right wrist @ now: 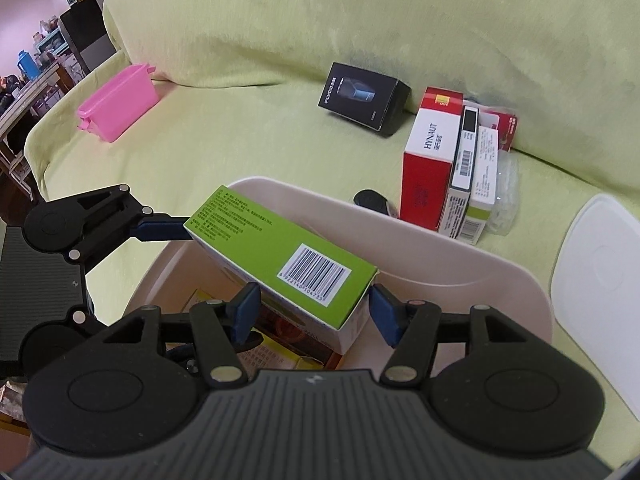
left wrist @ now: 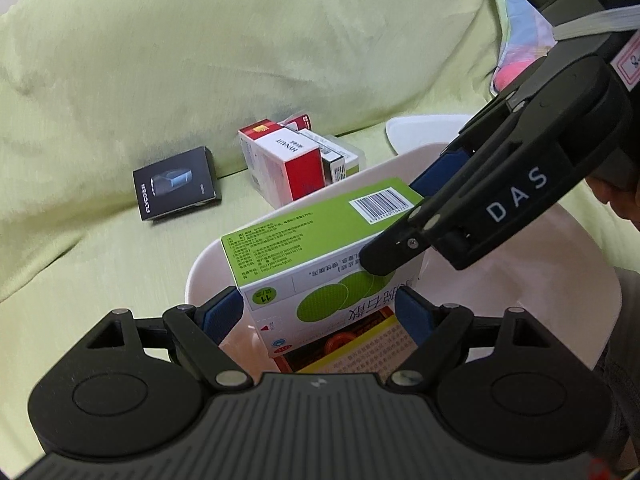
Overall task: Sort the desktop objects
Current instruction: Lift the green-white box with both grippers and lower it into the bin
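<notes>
Green box over the bin, both your grippers on it.

Your left gripper (left wrist: 320, 312) and right gripper (right wrist: 314, 312) each clamp an end of the green box (right wrist: 280, 256), tilted above the white bin (right wrist: 460, 256); rim just ahead, stacked boxes (right wrist: 448, 176) beyond.

You are in a home living room: a green-covered sofa (right wrist: 320, 40), with cluttered household shelves (right wrist: 48, 52) behind.

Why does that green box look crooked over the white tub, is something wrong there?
The green box hangs tilted above the white tub, one end higher, with both grippers, left and right, at opposite ends. Nothing looks spilled or damaged. The tub's lid lies off to the side on the green cover.
</notes>
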`<action>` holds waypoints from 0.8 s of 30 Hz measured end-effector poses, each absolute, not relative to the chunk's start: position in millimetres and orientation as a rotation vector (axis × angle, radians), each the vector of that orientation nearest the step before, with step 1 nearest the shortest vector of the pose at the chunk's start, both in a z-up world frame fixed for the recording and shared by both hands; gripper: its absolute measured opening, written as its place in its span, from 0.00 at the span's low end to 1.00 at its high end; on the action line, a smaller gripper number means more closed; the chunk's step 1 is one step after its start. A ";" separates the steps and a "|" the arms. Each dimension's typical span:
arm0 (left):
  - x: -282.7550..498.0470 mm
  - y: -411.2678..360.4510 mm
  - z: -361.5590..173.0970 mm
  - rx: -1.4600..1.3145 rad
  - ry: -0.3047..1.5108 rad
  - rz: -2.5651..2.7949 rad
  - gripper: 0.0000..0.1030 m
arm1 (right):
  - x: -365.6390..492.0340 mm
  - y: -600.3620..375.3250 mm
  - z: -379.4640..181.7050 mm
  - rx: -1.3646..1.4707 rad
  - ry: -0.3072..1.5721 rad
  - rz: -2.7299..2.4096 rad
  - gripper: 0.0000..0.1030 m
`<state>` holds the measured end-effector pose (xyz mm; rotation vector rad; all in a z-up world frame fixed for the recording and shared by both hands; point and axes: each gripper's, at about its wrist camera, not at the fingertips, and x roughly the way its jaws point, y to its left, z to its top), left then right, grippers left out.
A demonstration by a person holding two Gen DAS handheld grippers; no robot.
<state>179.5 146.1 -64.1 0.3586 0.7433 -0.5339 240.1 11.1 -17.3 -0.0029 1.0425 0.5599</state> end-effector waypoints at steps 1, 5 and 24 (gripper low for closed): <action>178.7 146.8 -65.0 0.356 0.747 -0.532 0.81 | 239.8 12.0 -18.0 -0.003 1.044 0.562 0.56; 175.4 148.3 -69.7 0.344 0.767 -0.521 0.81 | 238.7 16.6 -21.8 -0.006 1.053 0.571 0.56; 171.3 150.5 -78.9 0.316 0.809 -0.501 0.81 | 236.1 21.8 -35.5 0.006 1.102 0.585 0.56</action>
